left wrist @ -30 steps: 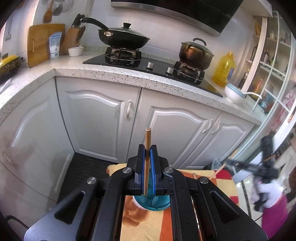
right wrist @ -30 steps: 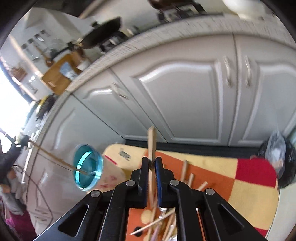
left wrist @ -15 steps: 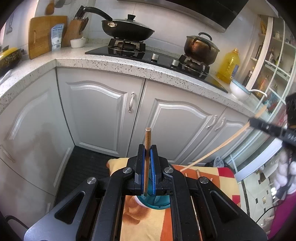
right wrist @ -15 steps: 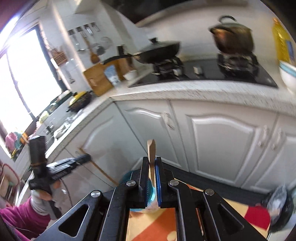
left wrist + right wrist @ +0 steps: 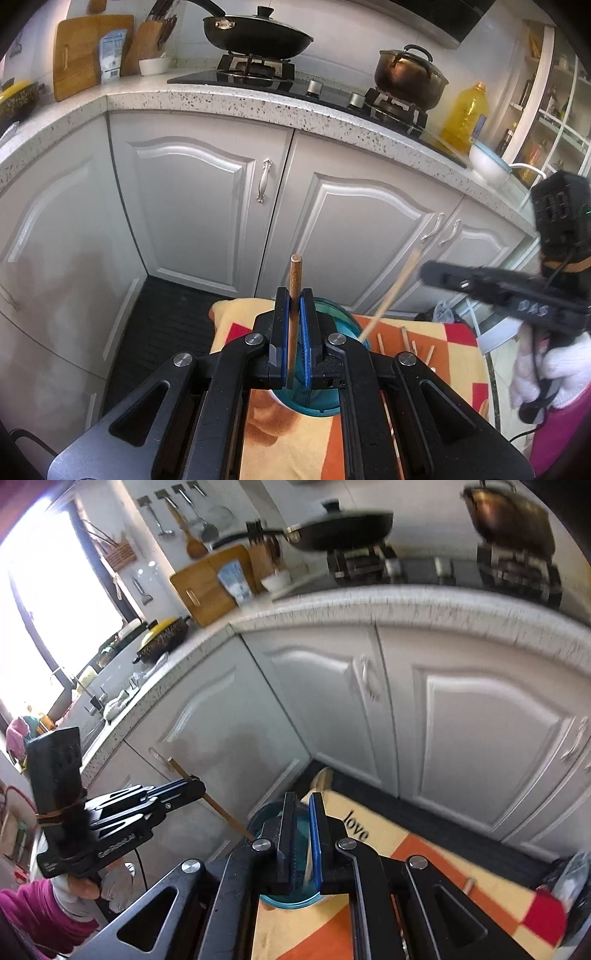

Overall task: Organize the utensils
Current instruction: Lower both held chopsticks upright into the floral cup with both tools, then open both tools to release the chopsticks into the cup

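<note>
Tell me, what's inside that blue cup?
A pale chopstick leans out of the cup, its tip dipping inside. The left gripper, clamping a dark chopstick, covers the rest of the inside.

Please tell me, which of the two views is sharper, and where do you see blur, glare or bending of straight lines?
Left wrist view: sharp; the countertop edge curves from fisheye distortion. Right wrist view: motion blur smears the cabinet handles and stove, and the window at left is blown out white.

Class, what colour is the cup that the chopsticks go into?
Teal-blue cup, clearest in the right wrist view.
</note>
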`<state>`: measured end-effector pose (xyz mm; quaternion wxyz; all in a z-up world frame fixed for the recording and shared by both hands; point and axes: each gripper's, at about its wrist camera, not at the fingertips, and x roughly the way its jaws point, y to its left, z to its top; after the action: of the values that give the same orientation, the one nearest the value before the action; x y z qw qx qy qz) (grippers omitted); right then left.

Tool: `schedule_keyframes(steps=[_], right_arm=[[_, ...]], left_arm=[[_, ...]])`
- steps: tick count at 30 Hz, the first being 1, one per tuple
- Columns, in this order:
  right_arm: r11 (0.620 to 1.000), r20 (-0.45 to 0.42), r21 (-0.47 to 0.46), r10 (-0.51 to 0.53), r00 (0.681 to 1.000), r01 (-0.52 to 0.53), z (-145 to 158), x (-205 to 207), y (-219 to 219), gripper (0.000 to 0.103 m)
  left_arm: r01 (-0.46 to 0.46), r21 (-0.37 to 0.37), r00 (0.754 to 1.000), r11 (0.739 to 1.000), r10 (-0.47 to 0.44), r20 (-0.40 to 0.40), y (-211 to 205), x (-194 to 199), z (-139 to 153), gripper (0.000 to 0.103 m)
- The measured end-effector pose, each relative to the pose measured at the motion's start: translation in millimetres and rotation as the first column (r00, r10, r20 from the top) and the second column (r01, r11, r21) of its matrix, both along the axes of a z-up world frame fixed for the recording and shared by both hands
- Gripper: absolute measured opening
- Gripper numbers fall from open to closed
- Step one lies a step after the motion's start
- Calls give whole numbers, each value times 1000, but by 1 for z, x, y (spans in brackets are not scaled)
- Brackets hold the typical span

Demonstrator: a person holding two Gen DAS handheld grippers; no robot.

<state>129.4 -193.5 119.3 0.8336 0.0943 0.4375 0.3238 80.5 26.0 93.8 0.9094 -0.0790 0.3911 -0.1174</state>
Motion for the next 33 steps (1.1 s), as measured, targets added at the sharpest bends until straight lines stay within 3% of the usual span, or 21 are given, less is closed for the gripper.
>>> schedule_keyframes(steps=[3, 6, 7, 9, 12, 16, 24, 30, 33], right_arm=[[1000, -58, 13, 13, 998, -13, -17, 5, 4, 6], [1000, -74, 19, 3, 997, -2, -25, 2, 0, 10], [1000, -72, 22, 2, 997, 0, -26, -1, -2, 14], [999, -73, 34, -12, 997, 14, -27, -6, -6, 41], [999, -56, 35, -36, 998, 38, -30, -22, -12, 41], [995, -1, -58, -81, 997, 81, -32, -47, -14, 41], [977, 44, -105, -181, 983, 184, -39, -88, -35, 42], [967, 37, -69, -241, 970, 244, -47, -118, -74, 42], [956, 35, -104, -271, 962, 273, -55, -133, -92, 42]], left_arm=[[-1, 0, 1000, 1000, 1, 4, 0, -3, -1, 4], [11, -25, 1000, 1000, -11, -2, 0, -4, -1, 10], [11, -28, 1000, 1000, -11, -4, 1, -4, -1, 18], [14, -29, 1000, 999, -14, 2, -1, -8, 1, 31], [14, -27, 1000, 1000, -14, 19, -2, -15, 7, 34], [18, -24, 999, 1000, -17, 48, -5, -28, 17, 35], [90, 15, 990, 996, -91, 106, -35, -66, 30, 35], [174, 4, 982, 985, -173, 79, -65, -88, 19, 35], [223, -9, 974, 975, -223, 45, -83, -96, 5, 35]])
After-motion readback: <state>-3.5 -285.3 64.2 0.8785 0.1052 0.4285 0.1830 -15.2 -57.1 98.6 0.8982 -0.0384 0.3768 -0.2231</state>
